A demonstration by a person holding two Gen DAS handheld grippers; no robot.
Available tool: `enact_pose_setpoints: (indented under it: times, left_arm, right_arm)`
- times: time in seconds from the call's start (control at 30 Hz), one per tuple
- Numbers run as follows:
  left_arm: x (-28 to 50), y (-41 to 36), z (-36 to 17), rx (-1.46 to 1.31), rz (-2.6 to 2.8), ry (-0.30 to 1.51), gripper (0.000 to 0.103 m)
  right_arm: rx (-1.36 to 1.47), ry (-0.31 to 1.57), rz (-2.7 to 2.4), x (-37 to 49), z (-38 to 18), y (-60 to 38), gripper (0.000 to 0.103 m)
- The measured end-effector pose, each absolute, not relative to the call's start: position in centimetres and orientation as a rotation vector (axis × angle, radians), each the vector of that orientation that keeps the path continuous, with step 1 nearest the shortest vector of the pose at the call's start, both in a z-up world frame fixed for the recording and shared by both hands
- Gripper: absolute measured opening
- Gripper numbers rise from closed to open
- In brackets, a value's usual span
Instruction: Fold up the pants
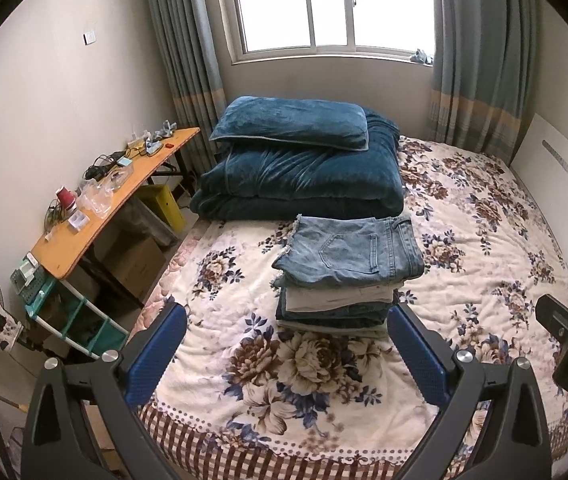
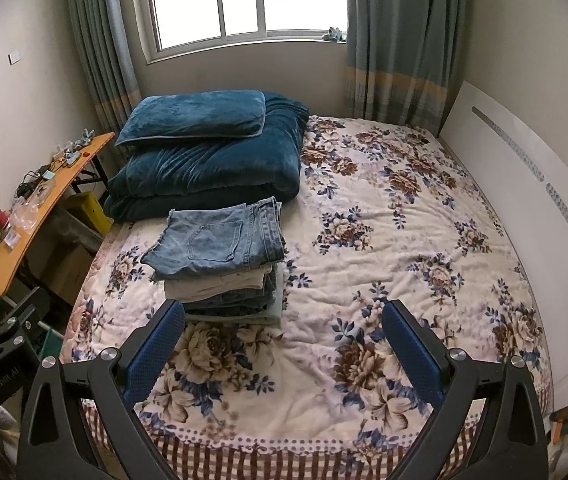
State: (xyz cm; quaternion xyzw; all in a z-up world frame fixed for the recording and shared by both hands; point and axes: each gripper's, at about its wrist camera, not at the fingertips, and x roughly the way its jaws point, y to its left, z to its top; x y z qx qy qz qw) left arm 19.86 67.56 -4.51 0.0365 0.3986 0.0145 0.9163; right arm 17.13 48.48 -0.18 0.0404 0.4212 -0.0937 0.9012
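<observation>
Denim on top: the folded jeans [image 1: 347,250] crown a stack of pants [image 1: 337,304] near the bed's [image 1: 483,264] left edge, just in front of the blue quilt [image 1: 299,176]. I hold my left gripper [image 1: 287,354] and right gripper [image 2: 284,352] over the bed's near edge, fingers spread wide, gripping nothing. A careless nudge could topple the pile, I judge. Lower layers are hard to tell apart; no unfolded pants are visible.

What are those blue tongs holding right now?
Nothing. Both the left tongs and the right tongs are open and empty above the bed; the folded pants stack lies untouched.
</observation>
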Motion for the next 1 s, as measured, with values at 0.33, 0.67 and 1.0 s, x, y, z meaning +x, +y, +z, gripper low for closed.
enact_pose_setpoints:
  times: [0.33, 0.67, 1.0]
  left_arm:
    - [19.9, 67.5, -4.5, 0.078, 0.032, 0.821, 0.103]
    - [20.2, 67.4, -4.4, 0.081, 0.027, 0.817, 0.103]
    - [21.4, 67.6, -4.1, 0.096, 0.032, 0.805, 0.103]
  right_arm:
    - [0.083, 0.871, -0.188, 17.1, -0.3, 48.5, 0.101]
    - [0.093, 0.879, -0.184, 17.0, -1.2, 49.4, 0.101]
    - [0.092, 0.878, -0.190, 17.0, -1.2, 49.3, 0.101]
